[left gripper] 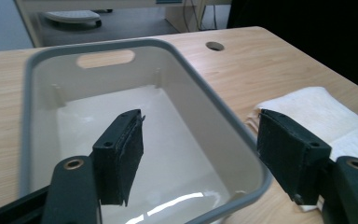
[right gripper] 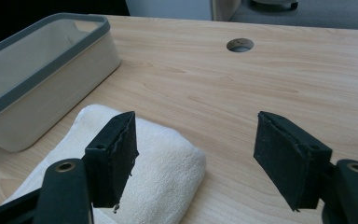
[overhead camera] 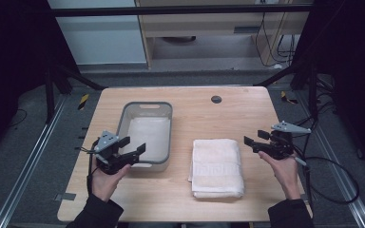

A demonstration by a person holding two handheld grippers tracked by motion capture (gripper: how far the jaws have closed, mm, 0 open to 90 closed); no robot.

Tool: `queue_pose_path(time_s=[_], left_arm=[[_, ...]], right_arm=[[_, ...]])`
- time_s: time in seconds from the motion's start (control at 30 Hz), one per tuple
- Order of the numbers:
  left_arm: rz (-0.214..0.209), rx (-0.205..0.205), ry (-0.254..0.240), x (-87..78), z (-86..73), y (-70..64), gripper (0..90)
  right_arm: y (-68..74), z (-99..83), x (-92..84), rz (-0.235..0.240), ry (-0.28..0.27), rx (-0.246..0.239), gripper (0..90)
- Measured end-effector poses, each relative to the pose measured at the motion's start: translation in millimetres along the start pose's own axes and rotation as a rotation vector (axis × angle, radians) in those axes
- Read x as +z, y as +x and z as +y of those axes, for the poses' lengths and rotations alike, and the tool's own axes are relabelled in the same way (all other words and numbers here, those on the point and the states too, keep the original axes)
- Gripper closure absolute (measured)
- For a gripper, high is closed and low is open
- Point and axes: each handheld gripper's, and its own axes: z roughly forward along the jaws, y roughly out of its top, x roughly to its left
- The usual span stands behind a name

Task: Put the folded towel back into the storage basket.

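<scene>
A folded white towel point(overhead camera: 217, 166) lies on the wooden table point(overhead camera: 209, 114), right of centre. A cream bin with a grey rim point(overhead camera: 122, 124) stands to its left, with nothing inside. My left gripper point(overhead camera: 132, 146) hovers open at the bin's near left corner, its jaws spanning the bin's near rim point(left gripper: 242, 135). My right gripper point(overhead camera: 255, 138) is open just right of the towel's far corner point(right gripper: 168, 154), nothing between its jaws. The bin point(right gripper: 42, 74) stands at the left of the right gripper view, and the towel point(left gripper: 317, 112) at the right of the left gripper view.
A round cable hole point(overhead camera: 216, 99) sits in the table near the far edge. Black frame legs point(overhead camera: 294, 71) stand beyond the table's far corners. A cable point(overhead camera: 335, 180) trails off the table's right side from my right gripper.
</scene>
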Motion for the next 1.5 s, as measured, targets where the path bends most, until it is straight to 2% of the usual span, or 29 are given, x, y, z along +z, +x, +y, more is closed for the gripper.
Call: queue_pose_path(time_s=[0.4,0.63,0.73,1.0,1.1,1.2,1.5], left_arm=[[-0.094,0.074,0.061,25.8,-4.8,-48.5,29.9],[-0.150,0.095,0.107,39.5,-15.8,-73.2,29.7],[-0.159,0.124,0.138,45.6,-22.1,-82.4,29.4],[-0.170,0.145,0.192,60.5,-37.0,-98.7,29.4],[-0.172,0.152,0.208,66.0,-41.1,-103.3,28.6],[-0.173,0.144,0.224,71.6,-44.9,-105.8,27.2],[-0.185,0.126,0.272,90.0,-56.7,-110.7,23.3]], right_arm=[[5.1,-12.4,9.2,0.020,0.045,-0.006,29.5],[8.5,-17.5,10.3,0.023,0.061,-0.020,28.9],[11.2,-19.4,13.3,0.031,0.077,-0.023,28.5],[13.2,-23.5,18.8,0.026,0.099,-0.039,28.2],[11.3,-26.8,21.0,0.039,0.098,-0.014,27.8],[11.4,-30.3,23.3,0.017,0.122,-0.030,27.3],[16.2,-37.6,36.5,0.024,0.164,-0.025,26.9]])
